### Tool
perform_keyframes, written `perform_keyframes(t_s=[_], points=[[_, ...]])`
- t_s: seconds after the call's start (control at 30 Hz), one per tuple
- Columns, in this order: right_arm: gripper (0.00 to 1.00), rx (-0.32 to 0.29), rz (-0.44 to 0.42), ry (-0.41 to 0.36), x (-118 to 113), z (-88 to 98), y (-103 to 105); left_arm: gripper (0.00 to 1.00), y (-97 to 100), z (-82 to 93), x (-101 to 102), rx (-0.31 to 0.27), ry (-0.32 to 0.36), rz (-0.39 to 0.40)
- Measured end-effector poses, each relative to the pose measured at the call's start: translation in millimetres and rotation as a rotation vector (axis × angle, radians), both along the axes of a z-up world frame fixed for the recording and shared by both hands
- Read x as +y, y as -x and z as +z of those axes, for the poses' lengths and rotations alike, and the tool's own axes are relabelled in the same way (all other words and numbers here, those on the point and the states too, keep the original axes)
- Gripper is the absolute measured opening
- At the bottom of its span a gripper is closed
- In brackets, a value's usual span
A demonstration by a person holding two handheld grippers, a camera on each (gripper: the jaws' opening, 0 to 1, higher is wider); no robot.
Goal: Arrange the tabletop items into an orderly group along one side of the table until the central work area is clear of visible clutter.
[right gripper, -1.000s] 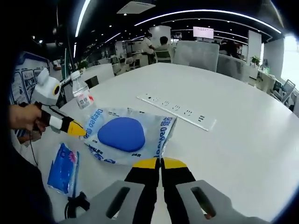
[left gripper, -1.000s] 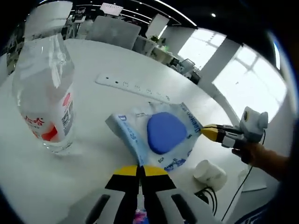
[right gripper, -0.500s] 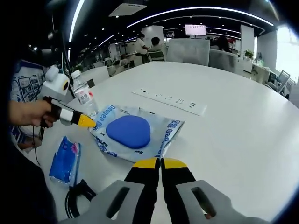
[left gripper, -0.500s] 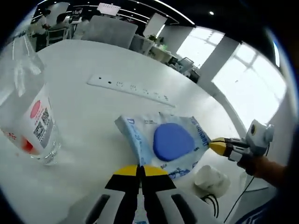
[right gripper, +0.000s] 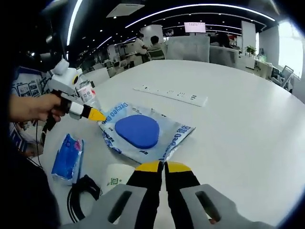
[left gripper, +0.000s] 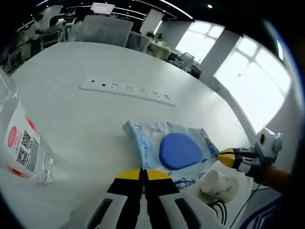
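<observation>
**A:** Blue shape inside a clear printed packet (left gripper: 171, 149) — that is what both grippers have hold of. It lies flat on the white worktop (left gripper: 95, 109), lower centre of the left gripper view and centre-left of the right gripper view (right gripper: 143, 133).

**B:** How do the grippers stand?

**A:** Left gripper (left gripper: 143, 172) has its yellow-tipped jaws closed together on the packet's near edge. Right gripper (right gripper: 159, 166) looks the same, jaws pinched on the opposite edge. Each one shows from the side in the other's picture: the right at the right of the left gripper view (left gripper: 228, 156), tips at the packet's edge; the left at the left of the right gripper view (right gripper: 97, 115), tips at its corner.

**B:** How will the packet handle?

**A:** My guess is light, thin and floppy, with slick plastic. Held by two opposite edges it should stay spread; by one it would likely sag or slip. The sealed border is the place to pinch, not the blue middle.

**B:** What else is around?

**A:** A water bottle (left gripper: 19, 148) stands at the left of the left gripper view. A white power strip (right gripper: 170, 94) lies beyond the packet. Near the worktop's edge sit a white paper cup (left gripper: 217, 183), a black cable (right gripper: 83, 193) and a small blue pack (right gripper: 66, 157). That edge looks like the gathering side.
</observation>
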State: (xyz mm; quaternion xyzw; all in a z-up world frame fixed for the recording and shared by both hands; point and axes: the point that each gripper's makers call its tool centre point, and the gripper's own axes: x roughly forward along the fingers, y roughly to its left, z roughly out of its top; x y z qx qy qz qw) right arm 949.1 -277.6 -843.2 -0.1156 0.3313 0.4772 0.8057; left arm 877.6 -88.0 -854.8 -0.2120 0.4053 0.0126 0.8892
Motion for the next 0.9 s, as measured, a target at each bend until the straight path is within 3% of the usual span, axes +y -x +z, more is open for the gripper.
perform_keyframes(t_s=[0.33, 0.9], points=[[0.00, 0.020, -0.009, 0.004, -3, -8.1, 15, 0.00, 5.1, -5.8, -2, 0.007, -0.022, -0.022], [0.00, 0.048, -0.033, 0.029, -7, -19.5, 11, 0.00, 7.3, -10.9, -4, 0.012, -0.058, -0.047]])
